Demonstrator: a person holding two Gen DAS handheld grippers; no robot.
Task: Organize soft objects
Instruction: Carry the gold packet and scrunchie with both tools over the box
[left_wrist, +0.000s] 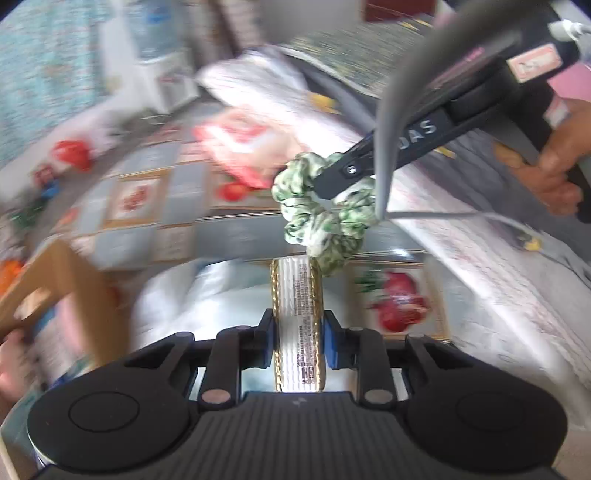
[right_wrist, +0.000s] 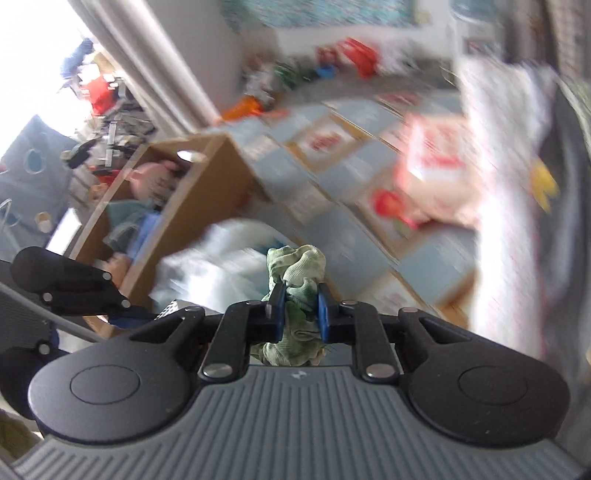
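Observation:
My left gripper (left_wrist: 298, 334) is shut on a white packet with gold edges and small print (left_wrist: 297, 314), which stands upright between the blue pads. In the same view the right gripper (left_wrist: 334, 184) comes in from the upper right, shut on a green and white scrunchie (left_wrist: 317, 214) that hangs from its tip above the packet. The right wrist view shows the right gripper (right_wrist: 301, 312) with its blue pads pinching the scrunchie (right_wrist: 295, 266), bunched up between them. A hand (left_wrist: 554, 173) holds the right gripper's handle.
A brown cardboard box (right_wrist: 207, 192) holding soft items stands at the left, also seen at the left wrist view's edge (left_wrist: 55, 280). A tablecloth with fruit squares (left_wrist: 155, 199) lies below. White crumpled plastic (right_wrist: 221, 258) and a red and white bag (left_wrist: 236, 136) lie on it. Both views are motion-blurred.

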